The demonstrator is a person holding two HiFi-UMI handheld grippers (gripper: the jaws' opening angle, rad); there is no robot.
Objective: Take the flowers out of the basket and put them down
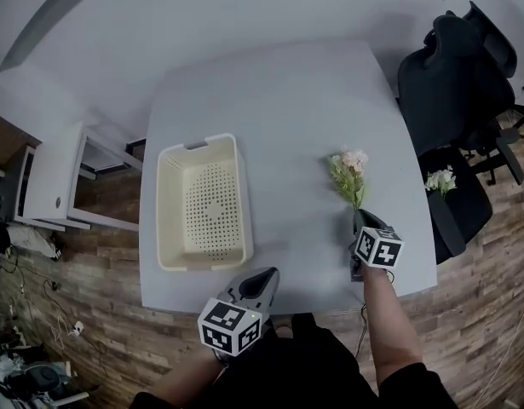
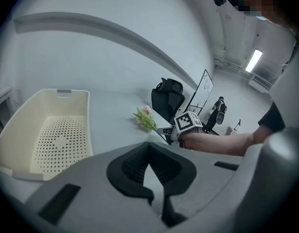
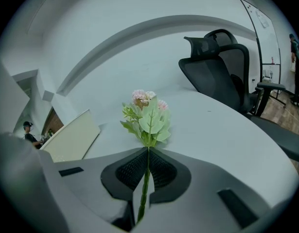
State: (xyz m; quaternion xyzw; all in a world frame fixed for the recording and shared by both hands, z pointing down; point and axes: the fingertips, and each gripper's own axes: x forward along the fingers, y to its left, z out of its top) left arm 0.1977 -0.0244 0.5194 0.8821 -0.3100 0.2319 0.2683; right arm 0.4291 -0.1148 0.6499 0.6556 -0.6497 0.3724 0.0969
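When viewed from the head, shows flower (image 1: 350, 173) pinched by its stem in right gripper (image 1: 361, 221), over the table (image 1: 287, 100), well right of the basket (image 1: 169, 228). Shows left gripper (image 1: 263, 281) at the near edge. Catches more flowers (image 1: 440, 180) on the chair (image 1: 453, 83).

Left gripper view: finds left gripper (image 2: 149, 143) jaws pressed together on nothing. Puts basket (image 2: 23, 125) at left and flower (image 2: 145, 119) beyond, in right gripper (image 2: 163, 129).

Right gripper view: shows right gripper (image 3: 148, 150) jaws clamped on the green stem. Sets flower (image 3: 148, 113) upright ahead with pink blooms on top, basket (image 3: 71, 140) left, chair (image 3: 217, 72) right.
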